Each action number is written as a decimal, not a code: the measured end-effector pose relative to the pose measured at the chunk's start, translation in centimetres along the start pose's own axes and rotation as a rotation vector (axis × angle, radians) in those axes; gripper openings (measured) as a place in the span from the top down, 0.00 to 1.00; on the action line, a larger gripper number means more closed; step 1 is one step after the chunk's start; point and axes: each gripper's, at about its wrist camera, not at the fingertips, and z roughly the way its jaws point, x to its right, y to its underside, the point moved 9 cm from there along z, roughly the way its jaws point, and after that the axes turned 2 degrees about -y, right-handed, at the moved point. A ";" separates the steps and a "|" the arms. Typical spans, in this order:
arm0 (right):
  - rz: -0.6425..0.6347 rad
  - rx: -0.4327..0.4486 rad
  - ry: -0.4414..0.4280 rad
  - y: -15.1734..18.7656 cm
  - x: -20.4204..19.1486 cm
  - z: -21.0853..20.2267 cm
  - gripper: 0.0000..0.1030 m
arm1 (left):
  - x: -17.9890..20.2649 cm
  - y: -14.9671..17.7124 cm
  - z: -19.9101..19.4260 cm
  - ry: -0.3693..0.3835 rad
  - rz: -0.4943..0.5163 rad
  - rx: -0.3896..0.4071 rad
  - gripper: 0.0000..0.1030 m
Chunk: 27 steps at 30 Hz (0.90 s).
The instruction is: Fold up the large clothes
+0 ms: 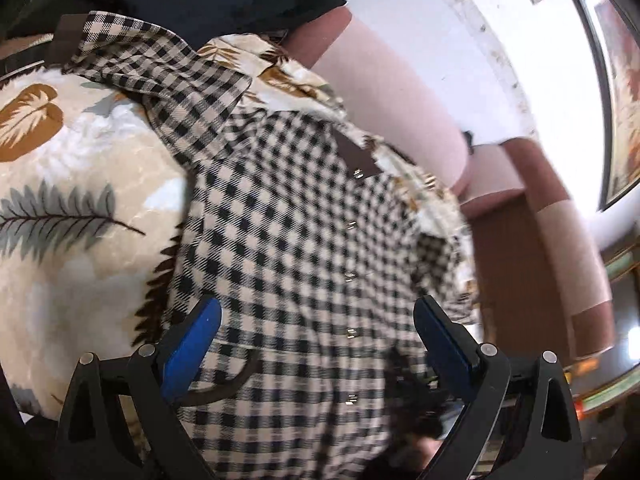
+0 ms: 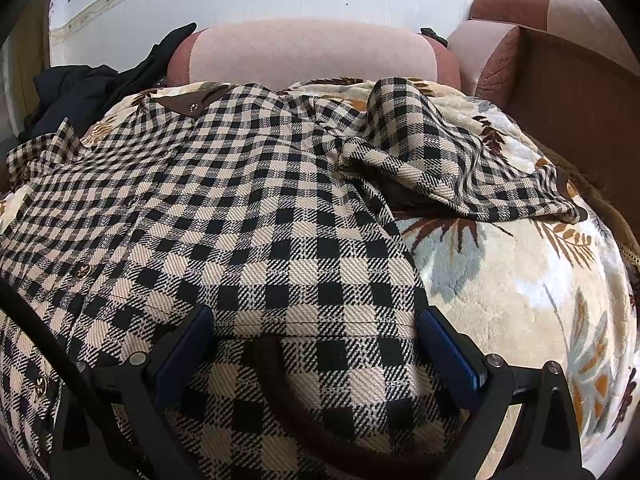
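Hovering low, right gripper [image 2: 316, 340] spread wide, holding nothing; checked jacket [image 2: 240, 216] hem directly between fingers at bottom centre, long axis running up frame to collar. Loose sleeve [image 2: 452, 160] upper right on leaf-print blanket [image 2: 520, 300]. Left gripper [image 1: 316, 332] also wide, empty, jacket below; view blurred.

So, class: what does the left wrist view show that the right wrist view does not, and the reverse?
Only the left wrist view shows the framed picture on the wall and the row of metal snaps. Only the right wrist view shows the crumpled checked sleeve lying to the right. Both show the black-and-cream checked shirt, leaf-patterned plush blanket, pink cushion, dark garment and an open gripper.
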 end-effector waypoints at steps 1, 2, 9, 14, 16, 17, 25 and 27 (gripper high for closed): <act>0.001 -0.001 -0.001 0.0 0.0 0.0 0.00 | 0.0 0.0 -0.2 0.023 -0.016 -0.001 0.06; 0.002 0.000 -0.003 0.0 0.0 0.0 0.00 | 0.0 0.3 -0.3 0.059 -0.040 -0.001 0.06; 0.000 0.001 0.000 0.0 0.0 0.0 0.00 | -3.6 1.8 -0.5 -0.292 0.007 0.056 0.06; 0.001 0.001 -0.002 0.0 0.0 0.0 0.00 | -6.6 1.0 -2.2 -0.447 0.034 0.124 0.06; 0.003 0.002 -0.005 0.0 0.0 0.0 0.00 | -8.4 0.1 -2.9 -0.427 -0.012 0.132 0.06; 0.004 0.002 -0.006 0.0 0.0 0.0 0.00 | -9.8 -0.7 -3.2 -0.432 -0.035 0.137 0.06; 0.038 -0.127 0.008 -0.3 0.1 0.0 0.01 | -19.3 -10.3 -6.7 -0.568 -0.085 0.296 0.06; 0.038 -0.117 0.003 -1.2 -0.6 -1.1 0.12 | -20.5 -12.7 -7.0 -0.602 -0.048 0.326 0.06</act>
